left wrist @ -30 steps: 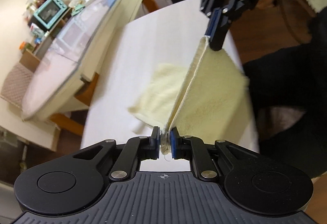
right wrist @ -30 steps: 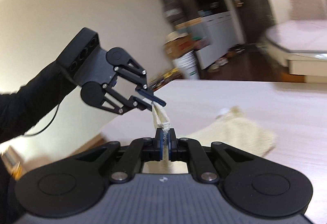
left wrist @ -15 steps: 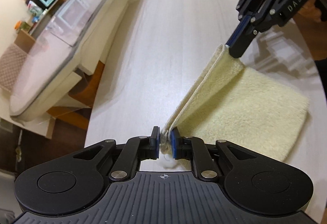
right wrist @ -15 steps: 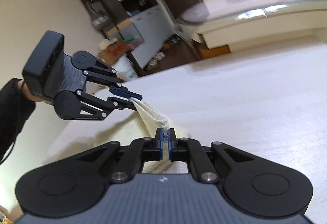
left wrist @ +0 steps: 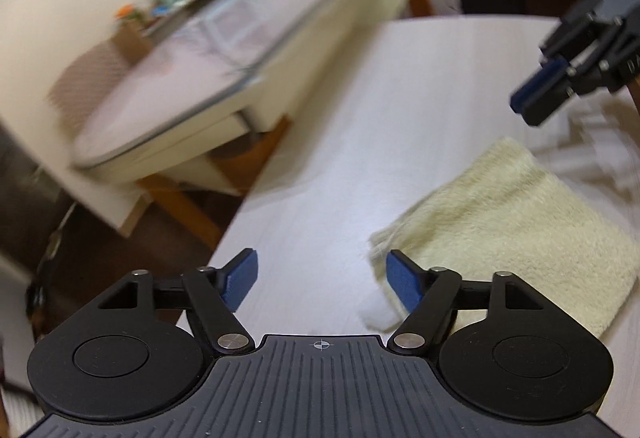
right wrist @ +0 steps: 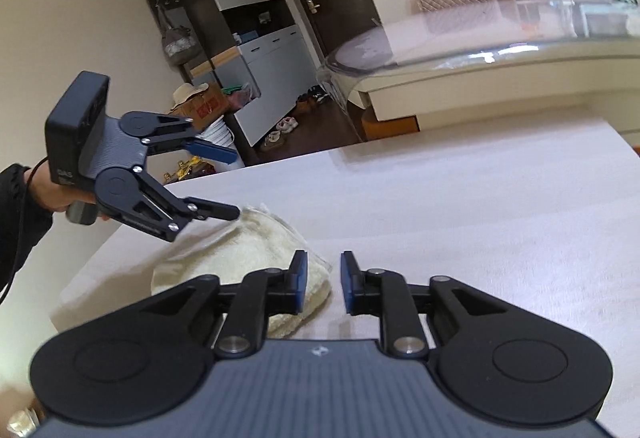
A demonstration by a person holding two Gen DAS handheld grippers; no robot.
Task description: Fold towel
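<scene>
Left wrist view: left gripper [left wrist: 322, 278] jaws spread wide, nothing between them. Towel [left wrist: 508, 234] lies flat on the table [left wrist: 360, 142], its near corner just beside the right-hand pad. Right gripper [left wrist: 528, 110] hangs above the towel's far end, not touching it; jaw gap unreadable here.

Right wrist view shows more: right gripper [right wrist: 324, 280] parted, empty, towel [right wrist: 248, 254] edge beside its left pad. Left gripper [right wrist: 236, 184] seen side-on, fingers far apart, lower fingertip at the towel's far corner; contact not clear.

Towel: pale yellow, fluffy, folded into a doubled rectangle, layered edges visible.
</scene>
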